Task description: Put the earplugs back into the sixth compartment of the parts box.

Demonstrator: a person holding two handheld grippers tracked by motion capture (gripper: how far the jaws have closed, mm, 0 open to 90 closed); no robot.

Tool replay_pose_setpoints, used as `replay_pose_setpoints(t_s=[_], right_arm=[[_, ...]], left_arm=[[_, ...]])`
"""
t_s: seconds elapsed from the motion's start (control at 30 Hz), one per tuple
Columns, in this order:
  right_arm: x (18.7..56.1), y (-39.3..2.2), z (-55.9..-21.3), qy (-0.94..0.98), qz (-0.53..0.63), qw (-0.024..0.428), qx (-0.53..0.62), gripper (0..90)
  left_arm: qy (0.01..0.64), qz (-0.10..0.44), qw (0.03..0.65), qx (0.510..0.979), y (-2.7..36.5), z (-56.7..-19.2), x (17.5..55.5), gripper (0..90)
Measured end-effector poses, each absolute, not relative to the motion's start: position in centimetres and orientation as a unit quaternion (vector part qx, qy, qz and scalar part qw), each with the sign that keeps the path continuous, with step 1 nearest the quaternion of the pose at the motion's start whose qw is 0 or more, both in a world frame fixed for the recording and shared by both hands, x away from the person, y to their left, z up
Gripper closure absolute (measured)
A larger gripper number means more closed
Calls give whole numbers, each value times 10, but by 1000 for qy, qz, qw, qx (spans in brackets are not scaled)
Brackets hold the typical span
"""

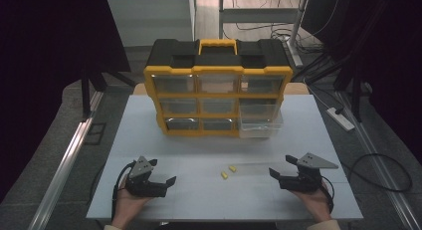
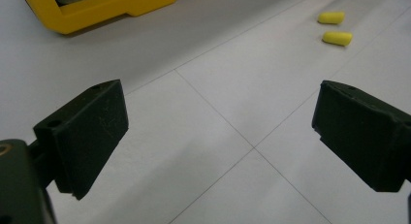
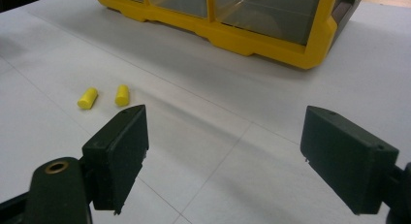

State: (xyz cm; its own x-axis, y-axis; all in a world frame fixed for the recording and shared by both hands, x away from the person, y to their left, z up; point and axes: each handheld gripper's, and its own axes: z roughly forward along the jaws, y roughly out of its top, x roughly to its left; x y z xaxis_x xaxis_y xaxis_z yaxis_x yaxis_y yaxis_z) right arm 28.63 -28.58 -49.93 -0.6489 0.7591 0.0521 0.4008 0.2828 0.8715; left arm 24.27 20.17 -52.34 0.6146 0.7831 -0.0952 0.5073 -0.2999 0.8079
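Left gripper point(image 1: 165, 172): held in a hand near the table's front left; jaws are spread wide, nothing is gripped or touched.
Right gripper point(image 1: 282, 167): held in a hand near the front right; jaws are likewise spread wide and empty.
Earplugs: two small yellow foam plugs, one point(image 1: 224, 175) and the other point(image 1: 231, 168), are seen lying just beside each other on the table, between the two grippers and apart from both.
Table point(image 1: 199, 140): a white surface marked with thin lines.
Organizer box point(image 1: 217, 88): a yellow and black drawer case is placed at the back; its bottom right clear drawer point(image 1: 260, 124) is pulled out.
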Motion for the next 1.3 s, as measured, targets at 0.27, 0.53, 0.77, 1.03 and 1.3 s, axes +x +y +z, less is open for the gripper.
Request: replay_pose_setpoints(t_s=[0.27,0.53,0.77,1.03,1.3], right_arm=[[286,-286,-498,776,466,194,378,173],[285,-291,-497,776,465,194,379,179],[282,-286,-489,776,470,202,369,181],[288,-266,-481,790,475,194,337,192],[289,-249,-470,802,470,185,320,196]], left_arm=[[408,161,432,788,200,-523,244,58],[402,165,424,794,198,-523,247,62],[398,165,420,799,196,-523,247,64],[398,165,422,798,195,-523,240,67],[394,166,422,799,194,-523,241,69]])
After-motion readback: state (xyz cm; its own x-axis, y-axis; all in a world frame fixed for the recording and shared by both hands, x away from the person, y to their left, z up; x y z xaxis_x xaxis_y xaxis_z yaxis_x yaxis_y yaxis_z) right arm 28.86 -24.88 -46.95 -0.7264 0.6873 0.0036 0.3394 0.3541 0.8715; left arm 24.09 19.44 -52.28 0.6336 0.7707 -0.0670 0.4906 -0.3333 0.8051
